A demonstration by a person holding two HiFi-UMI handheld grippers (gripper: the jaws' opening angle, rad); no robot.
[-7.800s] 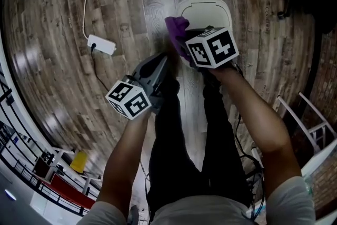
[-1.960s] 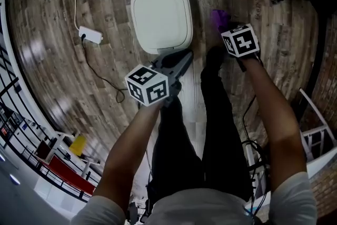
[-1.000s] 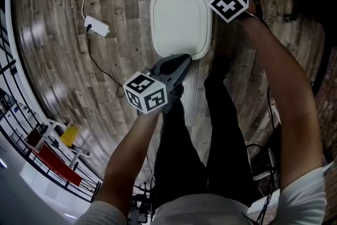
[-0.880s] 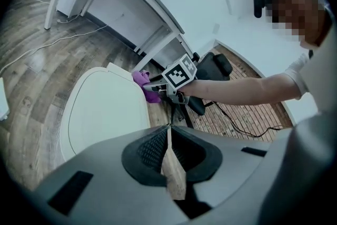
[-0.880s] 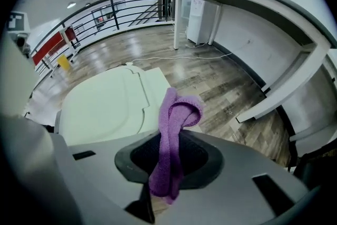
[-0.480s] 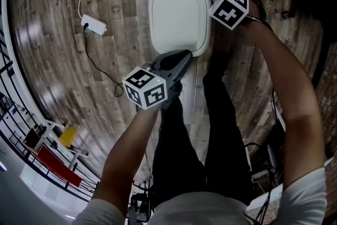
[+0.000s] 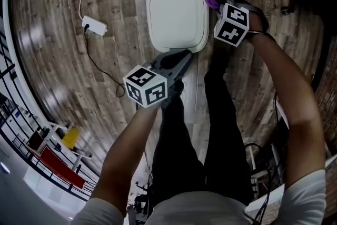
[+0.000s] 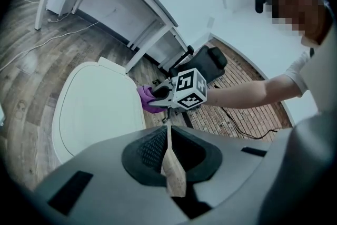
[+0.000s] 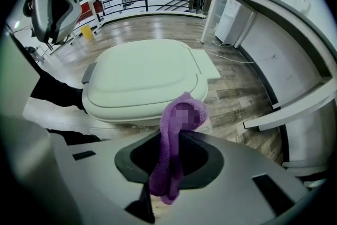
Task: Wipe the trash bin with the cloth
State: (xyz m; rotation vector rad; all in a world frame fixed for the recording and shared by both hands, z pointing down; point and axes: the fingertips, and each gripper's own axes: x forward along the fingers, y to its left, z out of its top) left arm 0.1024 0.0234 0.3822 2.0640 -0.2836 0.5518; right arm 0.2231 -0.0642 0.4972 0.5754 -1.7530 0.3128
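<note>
The right gripper [image 7: 216, 3], jaws clenched on the purple cloth [image 9: 176, 129], holds it beside the trash bin's [image 7: 175, 13] right edge, apparently for wiping, while the left gripper [image 7: 180, 58], jaws closed and empty, hangs near.

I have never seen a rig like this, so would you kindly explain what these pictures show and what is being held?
No robot here: a person holds a two-jaw gripper in each hand; the marker cubes are part of them. One picture comes from a camera on the person's head, looking down; the other two from cameras riding on each gripper, looking along its jaws. On the wooden floor stand a white bin, lid closed, and a power strip. The right gripper is shut on a purple cloth beside the lid's edge; whether it touches, I cannot tell. The left gripper is shut and empty, by the bin's near edge.
</note>
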